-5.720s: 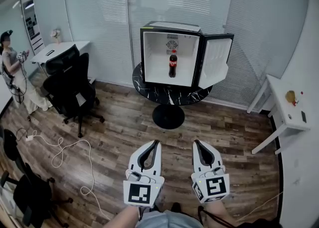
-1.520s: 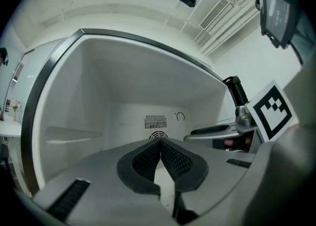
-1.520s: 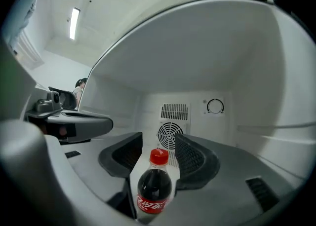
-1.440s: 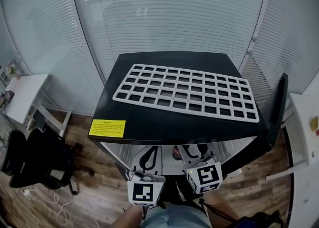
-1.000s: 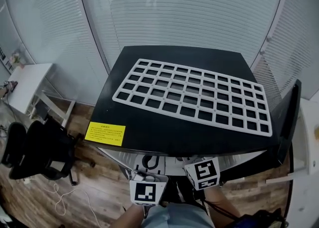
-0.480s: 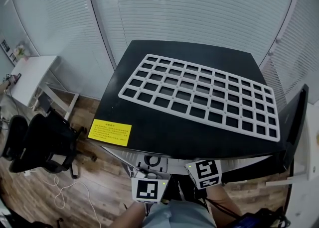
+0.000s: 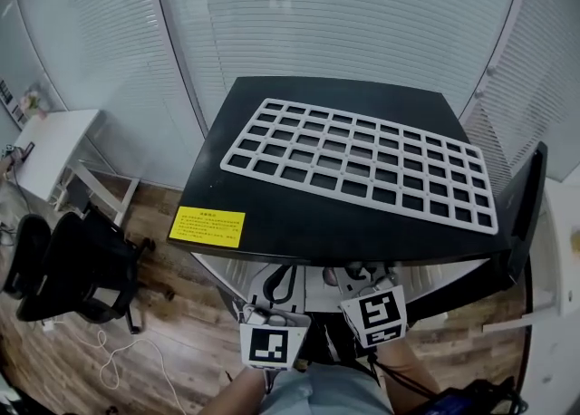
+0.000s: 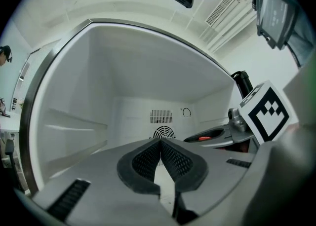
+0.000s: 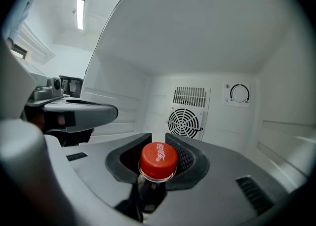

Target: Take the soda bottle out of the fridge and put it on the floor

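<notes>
The soda bottle's red cap (image 9: 158, 160) stands up between the pads of my right gripper (image 9: 159, 145), deep inside the white fridge (image 9: 212, 62). Its jaws have just been closing and now press the dark neck under the cap. My left gripper (image 8: 160, 142) is shut with nothing in it and points into the fridge's left half. In the head view both grippers, the left gripper (image 7: 283, 279) and the right gripper (image 7: 367, 273), reach under the fridge's black top (image 7: 299, 218). The bottle's body is hidden.
A white grid rack (image 7: 362, 164) lies on the fridge top, near a yellow label (image 7: 210, 226). The fridge door (image 7: 523, 209) stands open at the right. A black office chair (image 7: 63, 268), a white desk (image 7: 45, 146) and a cable (image 7: 118, 350) are on the wooden floor at the left.
The head view has shifted slightly, so more of both grippers' jaws shows under the fridge's front edge than half a second ago. Much earlier both grippers were far from the fridge.
</notes>
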Tool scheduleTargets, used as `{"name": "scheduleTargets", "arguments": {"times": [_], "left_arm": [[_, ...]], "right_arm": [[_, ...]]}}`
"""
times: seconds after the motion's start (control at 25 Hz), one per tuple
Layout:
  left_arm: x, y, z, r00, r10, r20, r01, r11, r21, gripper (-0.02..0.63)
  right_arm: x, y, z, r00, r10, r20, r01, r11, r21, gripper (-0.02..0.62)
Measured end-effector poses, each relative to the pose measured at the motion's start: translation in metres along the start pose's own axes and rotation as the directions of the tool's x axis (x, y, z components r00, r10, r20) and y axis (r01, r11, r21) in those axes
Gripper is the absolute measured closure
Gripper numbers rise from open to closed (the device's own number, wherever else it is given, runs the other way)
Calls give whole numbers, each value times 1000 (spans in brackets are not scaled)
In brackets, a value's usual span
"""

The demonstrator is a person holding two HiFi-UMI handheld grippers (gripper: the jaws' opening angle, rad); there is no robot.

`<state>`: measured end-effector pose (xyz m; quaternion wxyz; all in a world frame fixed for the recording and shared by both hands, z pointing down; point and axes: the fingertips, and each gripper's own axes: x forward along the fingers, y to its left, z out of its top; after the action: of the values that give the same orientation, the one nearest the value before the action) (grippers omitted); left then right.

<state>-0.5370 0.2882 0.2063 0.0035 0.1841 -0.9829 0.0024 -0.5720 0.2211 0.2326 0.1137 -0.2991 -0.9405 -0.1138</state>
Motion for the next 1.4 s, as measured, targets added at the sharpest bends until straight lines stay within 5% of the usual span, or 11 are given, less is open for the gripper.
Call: {"name": "scheduleTargets", "arguments": {"times": [0.6,1.16,1.4], "left_arm": [[-45,-36,14,984,-172,43,172,985,1,589],[-60,-122,20,909,-415,38,414,910,26,589],[-77,-185,20,860,-509,37,506,861,54,589]], "right_arm": [[-74,31,8,991,-136,11,135,990,35,497],[-178,37,-14,946,-323,20,319,942,103,497],[-246,28,-28,902,-431,6,424,890,168,497]]}}
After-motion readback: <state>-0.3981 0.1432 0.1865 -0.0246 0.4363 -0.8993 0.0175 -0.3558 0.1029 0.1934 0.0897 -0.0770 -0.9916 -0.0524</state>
